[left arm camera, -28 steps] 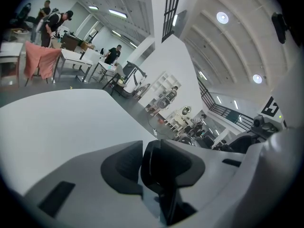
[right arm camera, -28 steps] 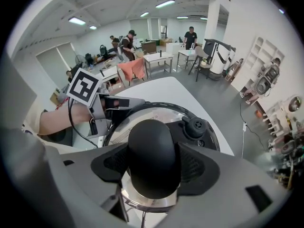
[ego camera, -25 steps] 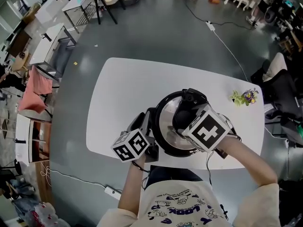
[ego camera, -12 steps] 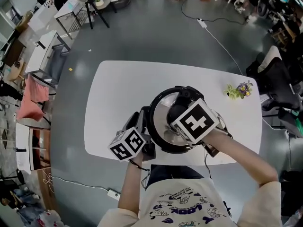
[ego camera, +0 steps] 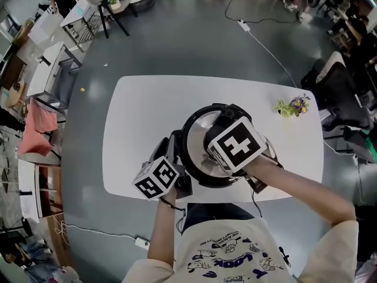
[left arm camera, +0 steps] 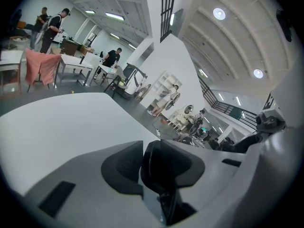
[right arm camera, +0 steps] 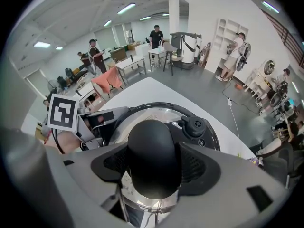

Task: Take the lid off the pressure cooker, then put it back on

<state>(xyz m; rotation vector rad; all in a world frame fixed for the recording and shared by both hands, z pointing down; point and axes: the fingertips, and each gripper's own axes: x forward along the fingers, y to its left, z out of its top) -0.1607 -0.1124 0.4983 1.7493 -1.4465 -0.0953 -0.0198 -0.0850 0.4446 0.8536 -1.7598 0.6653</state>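
The pressure cooker (ego camera: pixel 189 124) stands on the white table (ego camera: pixel 141 117) with its steel lid (ego camera: pixel 199 139) on. My right gripper (right arm camera: pixel 153 167) points steeply down over the lid, and its marker cube (ego camera: pixel 235 143) hides the middle of the lid in the head view. Its two pads press on either side of the black lid handle (right arm camera: pixel 153 151). The lid's valve (right arm camera: pixel 195 126) sits just beyond. My left gripper (left arm camera: pixel 159 167) reaches in from the left. It is shut on the cooker's black side handle (left arm camera: pixel 164 158), and its jaws have just closed a little further.
A small sprig of flowers (ego camera: pixel 293 105) lies at the table's far right. A white cable (ego camera: pixel 265 46) runs over the grey floor beyond. Desks and chairs (ego camera: pixel 88 10) stand at the far left, and a dark chair (ego camera: pixel 336 99) at the right. People stand far off.
The right gripper's marker cube has turned a little over the lid. The left gripper has kept its place at the cooker's side. The lid is still on.
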